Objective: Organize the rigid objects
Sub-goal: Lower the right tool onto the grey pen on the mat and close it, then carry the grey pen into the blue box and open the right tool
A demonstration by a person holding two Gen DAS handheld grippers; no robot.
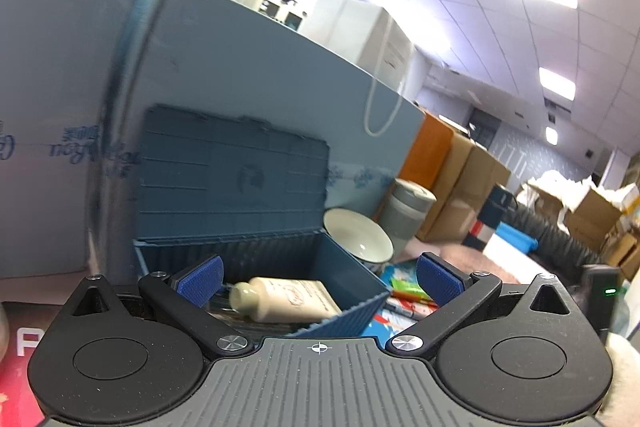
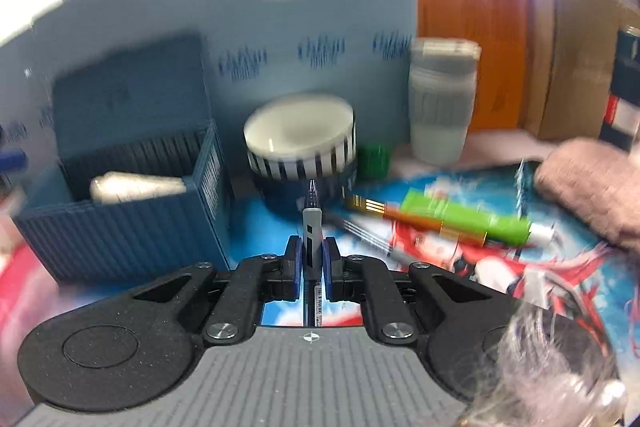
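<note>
Right gripper point(image 2: 311, 263): pads clamped on a grey pen point(image 2: 311, 227), centre frame, tip pointing away toward the striped bowl point(image 2: 300, 143).
Left gripper point(image 1: 319, 281): jaws wide apart, nothing between.
Blue box point(image 2: 120, 227): lid up, left of frame; cream bottle point(image 1: 280, 297) lying inside.
Loose items: green marker point(image 2: 464, 221) and orange pen point(image 2: 416, 223), right of centre on the printed mat point(image 2: 440, 259).
Grey cup point(image 2: 442, 99): upper right, upright.

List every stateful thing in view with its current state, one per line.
Blue box: lid open, leaning back.
Cream bottle: lying in the box.
Pen: gripped, tip pointing forward.
Right gripper: jaws shut on the pen.
Left gripper: jaws open, empty.
Bowl: upright, empty.
Green marker: lying on the mat.
</note>
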